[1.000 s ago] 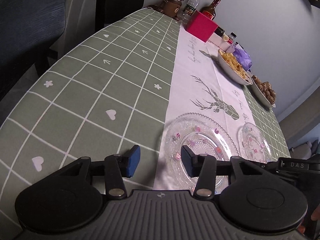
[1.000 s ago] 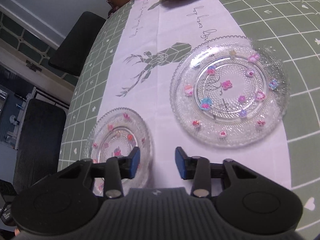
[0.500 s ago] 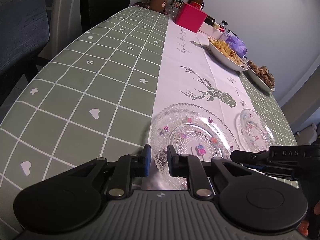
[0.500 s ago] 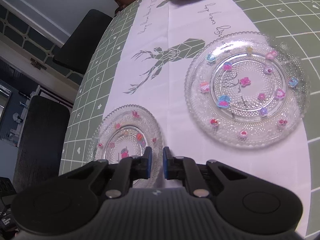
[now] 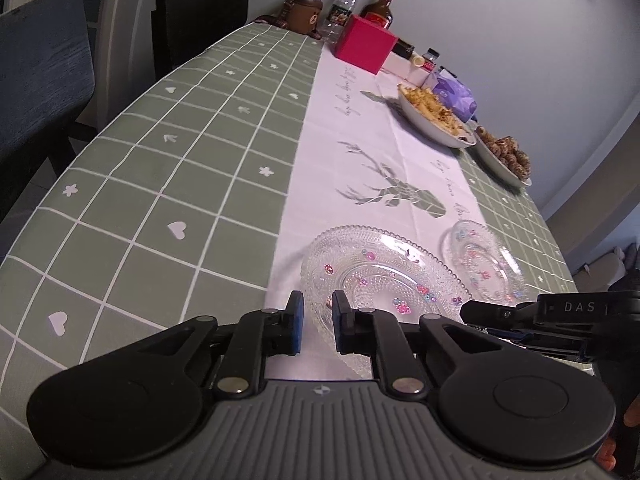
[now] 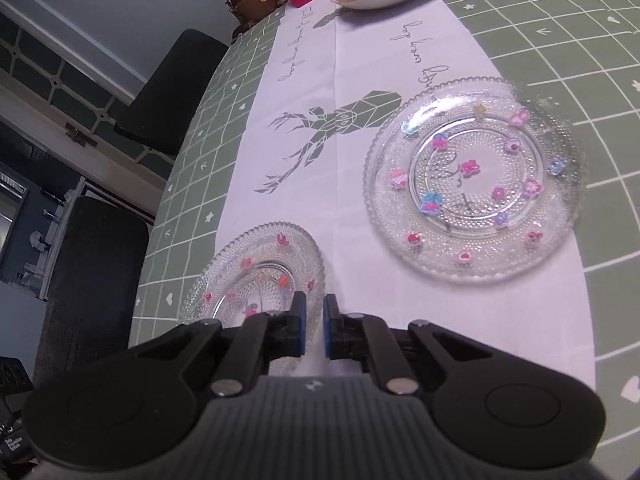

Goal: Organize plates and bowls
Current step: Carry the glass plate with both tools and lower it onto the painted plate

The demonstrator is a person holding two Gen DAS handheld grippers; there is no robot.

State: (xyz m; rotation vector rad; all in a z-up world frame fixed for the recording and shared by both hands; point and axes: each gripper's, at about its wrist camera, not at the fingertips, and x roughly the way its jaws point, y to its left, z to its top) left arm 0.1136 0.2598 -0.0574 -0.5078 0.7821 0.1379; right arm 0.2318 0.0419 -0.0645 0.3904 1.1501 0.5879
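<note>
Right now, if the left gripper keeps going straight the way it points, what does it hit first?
Most likely the near rim of the large glass plate. The left gripper, nearly shut, points down at that edge. Depth is unclear, so it may land on the white runner just short of it.

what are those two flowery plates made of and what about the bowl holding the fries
Large plate and small plate: clear pressed glass by the look; the cloth shows through, with beaded texture and coloured flower decals. Bowl: glossy white, probably glazed ceramic, though melamine would look alike.

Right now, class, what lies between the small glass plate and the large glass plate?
Nothing but bare white table runner; the small glass plate and large glass plate sit apart, clearest in the right wrist view.
</note>
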